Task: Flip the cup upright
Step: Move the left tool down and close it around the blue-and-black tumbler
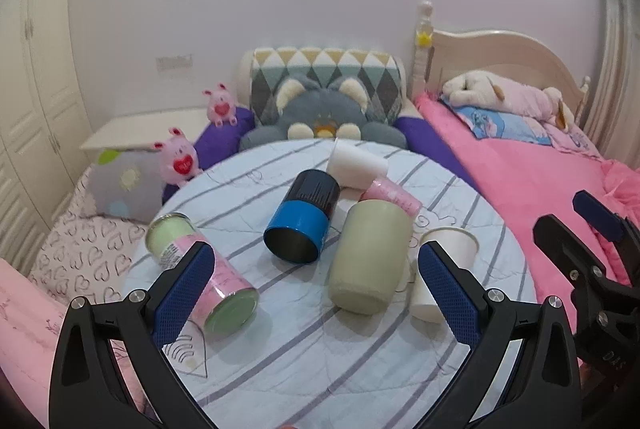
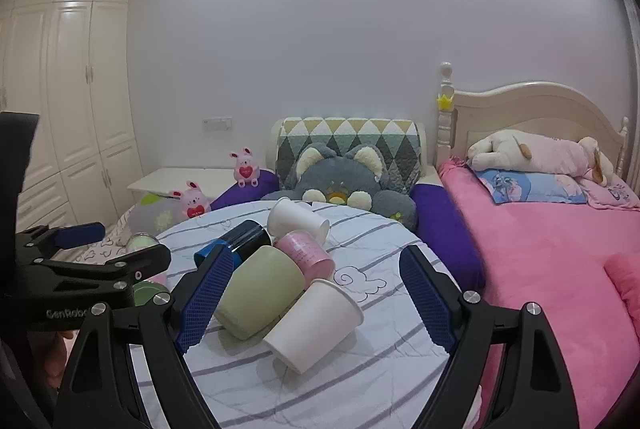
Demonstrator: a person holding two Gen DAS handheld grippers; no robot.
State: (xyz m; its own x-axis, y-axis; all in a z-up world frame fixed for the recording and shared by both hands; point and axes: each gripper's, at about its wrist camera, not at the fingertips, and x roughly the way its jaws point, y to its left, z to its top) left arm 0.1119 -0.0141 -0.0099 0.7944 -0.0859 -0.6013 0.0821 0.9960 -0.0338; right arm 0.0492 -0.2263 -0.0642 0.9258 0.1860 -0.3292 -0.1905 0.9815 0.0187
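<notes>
Several cups lie on their sides on a round striped cushion [image 1: 320,361]. A pale green cup [image 1: 368,253] lies in the middle, its base toward me; it also shows in the right wrist view [image 2: 260,293]. A white paper cup [image 2: 316,325] lies right of it, also visible in the left wrist view [image 1: 444,269]. A blue-and-black cup [image 1: 304,217], a pink cup [image 2: 306,255], another white cup [image 2: 296,219] and a pink-and-green can [image 1: 200,269] lie around them. My left gripper [image 1: 316,297] is open before the green cup. My right gripper [image 2: 316,293] is open around the white paper cup, not touching it.
The cushion sits on a bed with a grey plush cat [image 1: 320,117], two pink plush toys [image 1: 180,157], purple pillows and a pink blanket [image 1: 520,181] to the right. A wardrobe [image 2: 72,89] stands at the left. The two grippers are close, side by side.
</notes>
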